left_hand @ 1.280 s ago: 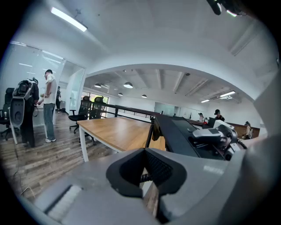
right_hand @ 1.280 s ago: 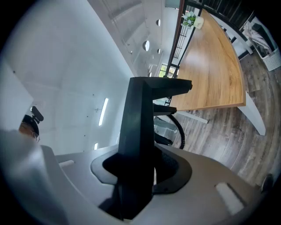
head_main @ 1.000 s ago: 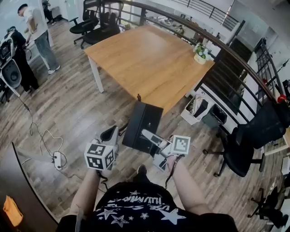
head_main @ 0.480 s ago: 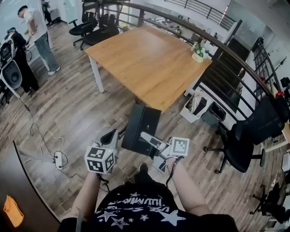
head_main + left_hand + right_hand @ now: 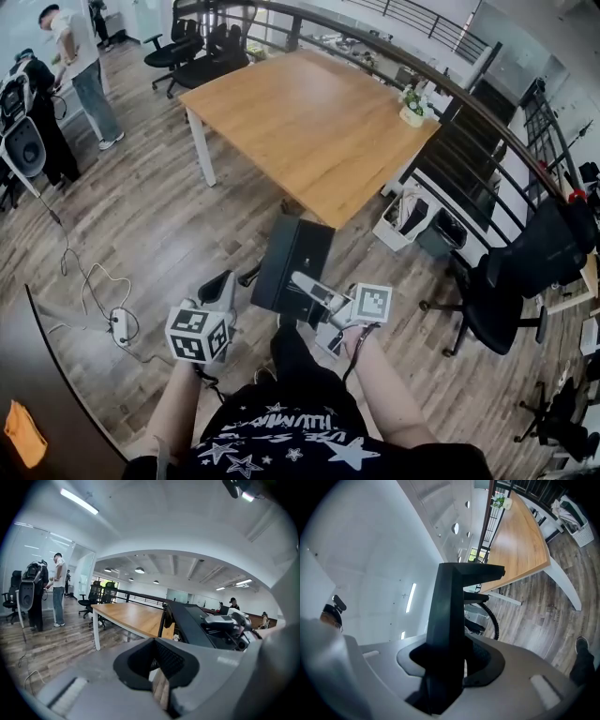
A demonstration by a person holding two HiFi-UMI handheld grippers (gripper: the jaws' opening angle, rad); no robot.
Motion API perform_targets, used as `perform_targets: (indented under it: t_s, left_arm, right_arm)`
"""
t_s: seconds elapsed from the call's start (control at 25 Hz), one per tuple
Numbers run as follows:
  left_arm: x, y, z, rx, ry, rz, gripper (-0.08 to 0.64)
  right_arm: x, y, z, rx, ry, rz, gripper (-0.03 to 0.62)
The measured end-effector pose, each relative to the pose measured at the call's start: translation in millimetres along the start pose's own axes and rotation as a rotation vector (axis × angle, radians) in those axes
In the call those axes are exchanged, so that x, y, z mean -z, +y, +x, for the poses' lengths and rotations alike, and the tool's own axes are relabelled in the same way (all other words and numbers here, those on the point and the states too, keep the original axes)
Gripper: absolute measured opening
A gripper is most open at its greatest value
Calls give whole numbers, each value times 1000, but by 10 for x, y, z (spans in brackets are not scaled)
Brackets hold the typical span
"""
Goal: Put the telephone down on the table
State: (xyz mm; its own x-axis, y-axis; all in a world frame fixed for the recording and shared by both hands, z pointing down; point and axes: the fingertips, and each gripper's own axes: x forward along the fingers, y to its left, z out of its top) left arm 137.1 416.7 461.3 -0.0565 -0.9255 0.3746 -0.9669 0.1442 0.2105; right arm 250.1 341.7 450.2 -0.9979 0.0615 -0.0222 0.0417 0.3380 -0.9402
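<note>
The right tool [image 5: 302, 279] is clamped on the black telephone [image 5: 292, 255], held above the wooden floor [image 5: 159, 225] just short of the desk [image 5: 309, 122]. The phone's lower end is hidden between the jaws. The left tool [image 5: 223, 281] stands slightly apart and empty. A small pot [image 5: 412, 117] on the desk's far corner holds a plant. A white basket [image 5: 394, 234] beside the desk holds contents too small to identify.

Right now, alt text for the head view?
The right gripper holds a black telephone above the wood floor, short of the wooden table ahead. The left gripper hangs open and empty beside it.
</note>
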Motion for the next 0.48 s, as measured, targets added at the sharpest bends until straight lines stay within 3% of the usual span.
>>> perform_targets:
  t_s: [0.48]
  left_arm:
    - [-216, 387, 543, -37, 12, 3, 2]
  right_arm:
    - [-580, -292, 525, -46, 25, 17, 164]
